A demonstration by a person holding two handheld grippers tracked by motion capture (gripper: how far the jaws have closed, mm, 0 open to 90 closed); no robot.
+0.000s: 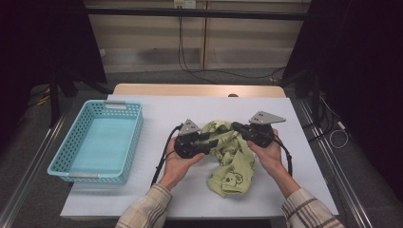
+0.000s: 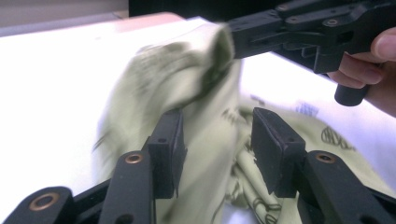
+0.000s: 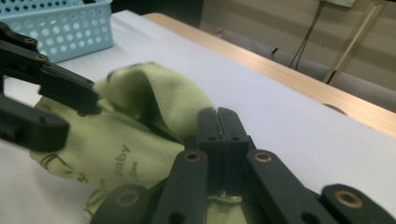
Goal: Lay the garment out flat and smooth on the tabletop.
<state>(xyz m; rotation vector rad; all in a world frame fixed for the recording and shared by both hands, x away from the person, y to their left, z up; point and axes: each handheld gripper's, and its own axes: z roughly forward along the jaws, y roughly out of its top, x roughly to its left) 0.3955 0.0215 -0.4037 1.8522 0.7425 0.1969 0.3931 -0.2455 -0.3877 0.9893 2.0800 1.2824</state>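
A pale green baby garment (image 1: 234,164) with dark printed figures lies bunched on the white table top between my two grippers. My left gripper (image 1: 214,140) stands open at its left side. In the left gripper view its jaws (image 2: 217,140) are apart with the cloth (image 2: 154,84) loose between them, the pads not pressing. My right gripper (image 1: 236,127) comes in from the right and is shut on a raised fold of the cloth; its closed jaws (image 3: 217,116) pinch the fabric (image 3: 126,144). The right gripper (image 2: 232,39) holds the fold's top edge aloft.
A light blue perforated plastic basket (image 1: 136,134) stands with nothing in it at the table's left, also seen as the basket (image 3: 70,28) far behind the cloth. The white sheet (image 1: 166,107) covers a wooden table; its far edge shows bare wood. Cables trail from both grippers.
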